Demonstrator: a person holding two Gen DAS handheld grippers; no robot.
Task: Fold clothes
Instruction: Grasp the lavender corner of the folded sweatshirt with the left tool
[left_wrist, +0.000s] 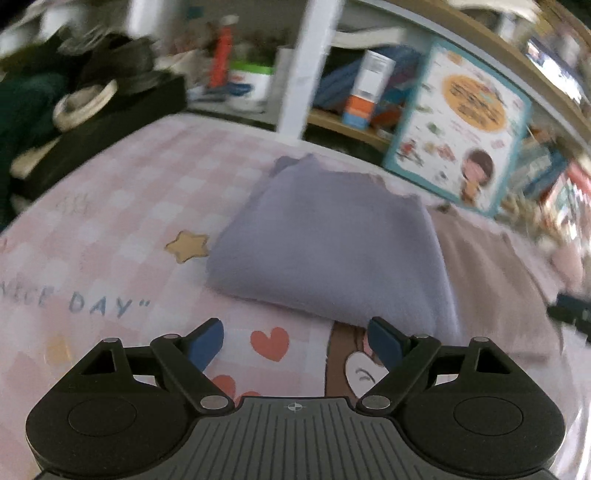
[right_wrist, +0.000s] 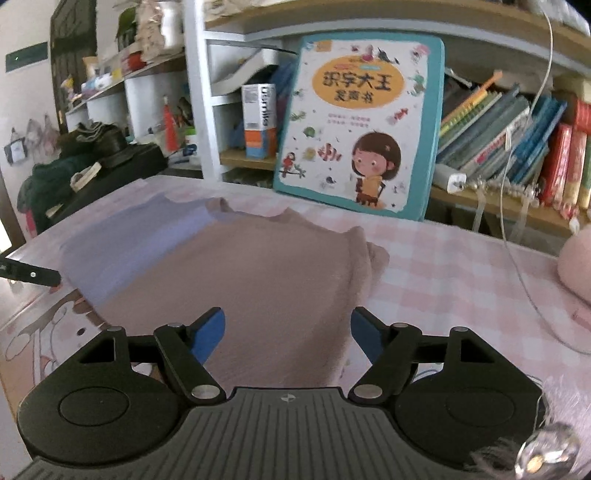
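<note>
- A dark bag (right_wrist: 122, 166) with rolls of tape (left_wrist: 83, 103) on top sits off the far left corner of the bed, beside a heap of dark green cloth (right_wrist: 51, 181).
- The pink checked bedsheet (left_wrist: 122, 192) carries everything; it shows a yellow star (left_wrist: 187, 245), red hearts (left_wrist: 269, 341) and the printed word "DAY" (left_wrist: 107, 304) toward its left side.
- The left gripper (left_wrist: 297, 341) hangs above the sheet's near edge with its blue pads (left_wrist: 205, 345) spread wide and nothing between them.
- A folded lilac garment (left_wrist: 328, 243) lies flat on the sheet just beyond that gripper, toward the far edge.
- A mauve-brown garment (right_wrist: 258, 295) lies spread to the right of the lilac one, touching it; which overlaps the other along the shared edge I cannot tell.
- The right gripper (right_wrist: 288, 336) is poised over the near part of the mauve-brown garment, jaws apart, the fingers (right_wrist: 212, 334) clear of the cloth and pinching nothing.
- A teal-edged children's book (right_wrist: 360, 125) leans upright against the shelf (right_wrist: 480, 206) at the far edge of the bed.
- A row of books (right_wrist: 517, 140) fills the shelf to its right.
- A thin cable (right_wrist: 517, 240) hangs down near the right edge.
</note>
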